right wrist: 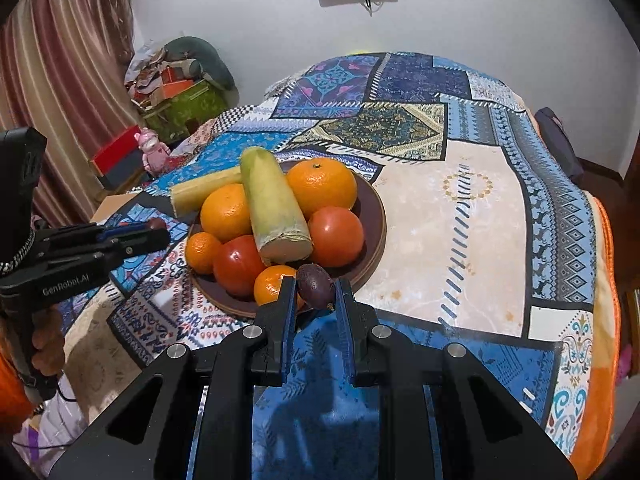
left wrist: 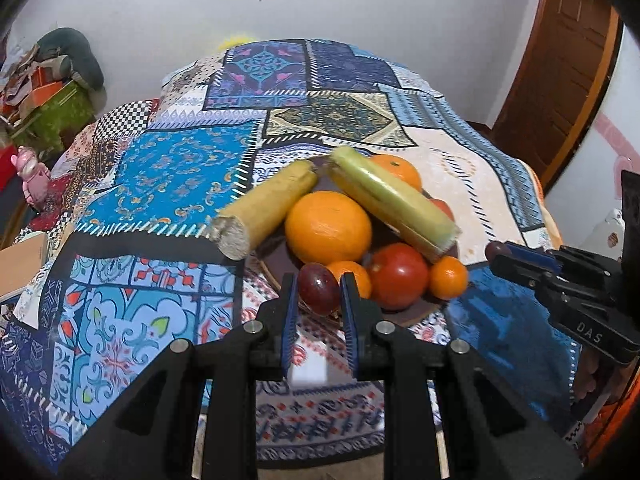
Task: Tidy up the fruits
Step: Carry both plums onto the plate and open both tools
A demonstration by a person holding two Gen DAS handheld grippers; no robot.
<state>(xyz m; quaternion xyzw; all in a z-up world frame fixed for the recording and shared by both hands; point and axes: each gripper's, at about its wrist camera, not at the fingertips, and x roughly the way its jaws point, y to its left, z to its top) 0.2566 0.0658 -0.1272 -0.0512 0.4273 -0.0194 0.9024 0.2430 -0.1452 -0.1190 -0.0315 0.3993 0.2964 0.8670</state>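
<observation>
A brown plate (right wrist: 374,204) on the patterned tablecloth holds oranges (right wrist: 322,188), tomatoes (right wrist: 336,236), small tangerines (right wrist: 202,252) and two sugarcane pieces (right wrist: 274,208). My left gripper (left wrist: 319,288) is shut on a dark red passion fruit (left wrist: 318,288) at the plate's near edge (left wrist: 412,314); it also shows in the right wrist view (right wrist: 154,228). My right gripper (right wrist: 316,292) is shut on a dark purple passion fruit (right wrist: 315,286) at the plate's front rim; it also shows in the left wrist view (left wrist: 496,252), right of the plate.
The table's patterned cloth (right wrist: 460,208) extends to the right and back of the plate. A cluttered pile with a green box (right wrist: 184,108) and a pink toy (right wrist: 154,154) stands off the table's left. A wooden door (left wrist: 560,72) is at the right.
</observation>
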